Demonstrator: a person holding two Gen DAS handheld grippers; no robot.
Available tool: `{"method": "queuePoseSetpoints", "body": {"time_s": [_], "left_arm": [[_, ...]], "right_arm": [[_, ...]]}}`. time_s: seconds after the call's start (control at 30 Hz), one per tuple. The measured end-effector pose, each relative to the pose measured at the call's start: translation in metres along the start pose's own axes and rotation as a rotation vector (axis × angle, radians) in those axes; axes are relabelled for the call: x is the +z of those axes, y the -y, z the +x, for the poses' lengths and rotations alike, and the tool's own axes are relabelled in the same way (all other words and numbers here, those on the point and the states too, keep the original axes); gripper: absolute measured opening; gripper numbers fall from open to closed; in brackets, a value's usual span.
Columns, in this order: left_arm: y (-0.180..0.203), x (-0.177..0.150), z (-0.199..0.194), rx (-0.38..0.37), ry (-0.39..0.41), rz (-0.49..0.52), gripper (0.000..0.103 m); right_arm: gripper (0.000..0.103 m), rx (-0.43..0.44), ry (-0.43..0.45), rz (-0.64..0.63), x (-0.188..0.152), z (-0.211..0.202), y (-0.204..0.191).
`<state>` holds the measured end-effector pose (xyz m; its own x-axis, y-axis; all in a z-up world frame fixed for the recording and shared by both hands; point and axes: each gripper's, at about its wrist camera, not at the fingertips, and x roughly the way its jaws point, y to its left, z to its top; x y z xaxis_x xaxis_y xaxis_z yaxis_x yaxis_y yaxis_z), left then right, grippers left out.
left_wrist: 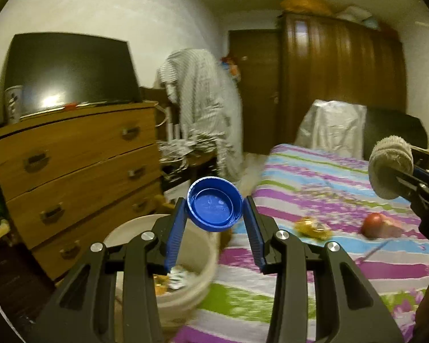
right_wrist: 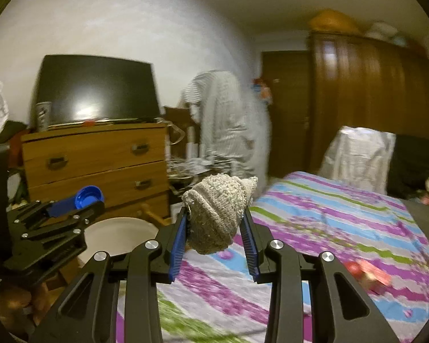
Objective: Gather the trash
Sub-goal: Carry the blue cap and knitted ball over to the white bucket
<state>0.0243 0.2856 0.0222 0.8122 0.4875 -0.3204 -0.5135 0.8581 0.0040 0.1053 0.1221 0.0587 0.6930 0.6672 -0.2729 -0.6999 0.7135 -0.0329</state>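
Beside the dresser [left_wrist: 77, 171], the bucket [left_wrist: 186, 285] waits open-mouthed for trash, so the left gripper [left_wrist: 214, 208], jaws narrowed onto a blue cap [left_wrist: 213, 208], and the right gripper [right_wrist: 216, 220], pinching a rolled sock [right_wrist: 218, 214], carry both above the bed [left_wrist: 314, 200].

Bucket [left_wrist: 206, 260]: my left gripper's [left_wrist: 214, 205] fingers hide its near rim; the scraps inside are blurred.
Bedspread [left_wrist: 314, 177]: I can't identify the smeared red item [left_wrist: 373, 223] or yellow item [left_wrist: 311, 227].
Right gripper [left_wrist: 391, 171]: cut off at my left view's right edge.
Draped cloth [right_wrist: 223, 120]: blurred; what's beneath is hidden.
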Motion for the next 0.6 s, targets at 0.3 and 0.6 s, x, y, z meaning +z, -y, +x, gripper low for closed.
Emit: {"method": "queuePoseSetpoints", "body": {"time_s": [0.3,0.6], "left_arm": [[-0.068,0.001,0.036,0.113,-0.081,-0.035,0.039],[-0.099,-0.007,0.081,0.129,-0.206,-0.045,0.039]], "right_arm": [[0.037,0.166,-0.103,-0.053,0.031,0.101,-0.084],[0.037,0.273,-0.290,-0.064,0.034,0.202,-0.138]]}}
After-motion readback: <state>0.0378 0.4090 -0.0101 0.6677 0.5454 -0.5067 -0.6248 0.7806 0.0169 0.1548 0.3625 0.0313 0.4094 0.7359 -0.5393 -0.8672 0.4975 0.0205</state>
